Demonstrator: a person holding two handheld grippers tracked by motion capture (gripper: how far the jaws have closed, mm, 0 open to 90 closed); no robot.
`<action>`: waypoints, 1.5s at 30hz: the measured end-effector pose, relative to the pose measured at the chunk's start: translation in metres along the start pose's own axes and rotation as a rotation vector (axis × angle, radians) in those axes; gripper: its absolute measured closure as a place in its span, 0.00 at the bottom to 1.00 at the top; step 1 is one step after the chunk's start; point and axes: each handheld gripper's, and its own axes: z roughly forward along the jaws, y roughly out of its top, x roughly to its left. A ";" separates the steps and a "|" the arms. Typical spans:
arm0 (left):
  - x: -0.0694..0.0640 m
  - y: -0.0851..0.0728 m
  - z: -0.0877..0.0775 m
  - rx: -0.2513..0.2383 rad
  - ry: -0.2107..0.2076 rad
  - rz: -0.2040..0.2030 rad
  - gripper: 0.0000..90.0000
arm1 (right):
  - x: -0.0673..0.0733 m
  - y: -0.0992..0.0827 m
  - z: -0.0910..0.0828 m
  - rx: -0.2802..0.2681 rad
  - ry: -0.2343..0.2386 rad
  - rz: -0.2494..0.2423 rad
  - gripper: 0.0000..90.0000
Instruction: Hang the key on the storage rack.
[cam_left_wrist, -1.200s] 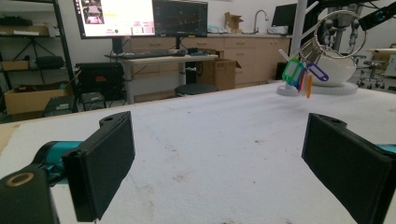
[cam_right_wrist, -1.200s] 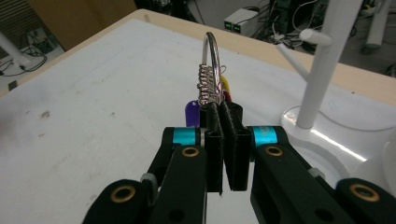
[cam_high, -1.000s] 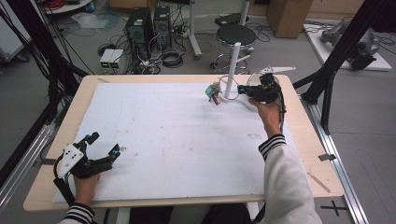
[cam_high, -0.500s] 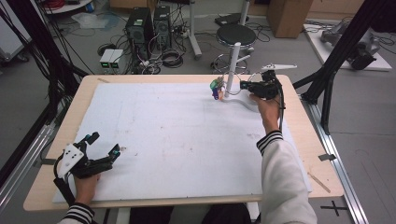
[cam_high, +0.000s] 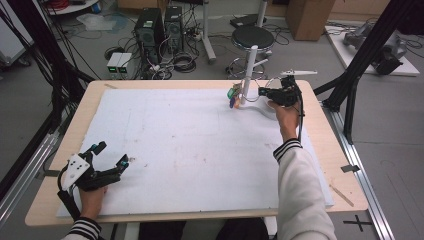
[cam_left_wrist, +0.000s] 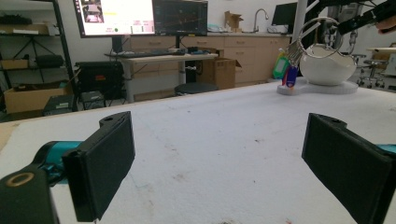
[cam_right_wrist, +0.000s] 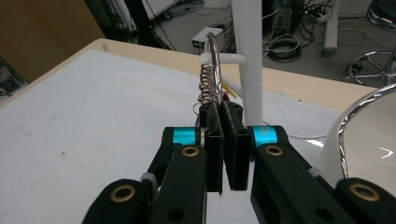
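The right gripper (cam_high: 265, 92) has carried the large silver metal key ring (cam_right_wrist: 214, 70) from beside the white upright stand (cam_high: 248, 70) up to its short side peg (cam_right_wrist: 224, 59), while the left gripper (cam_high: 111, 161) has stayed at the near left corner of the white foam-covered table (cam_high: 190, 145). The right jaws are closed narrow on the ring's lower edge, holding it upright, apparently so that the loop can pass over the peg. The ring now sits at the peg; whether it rests on it I cannot tell. The green, blue and orange plastic key tags (cam_high: 233, 96) hang below, beside the post. The left jaws stand wide apart, holding nothing. A white rounded bowl (cam_left_wrist: 327, 67) stands just beside the stand's base and crowds the right hand's approach; a black round stool (cam_high: 254, 37) waits behind the table
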 end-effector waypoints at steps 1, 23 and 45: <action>0.000 0.000 0.000 0.001 0.001 0.002 0.11 | 0.000 0.000 0.000 0.000 -0.002 0.006 0.98; 0.000 0.000 0.000 -0.001 -0.002 0.003 0.11 | -0.008 -0.009 0.011 -0.005 -0.033 0.025 0.98; 0.000 0.000 0.000 -0.008 0.000 0.003 0.11 | 0.005 -0.019 -0.022 -0.053 -0.039 -0.037 0.64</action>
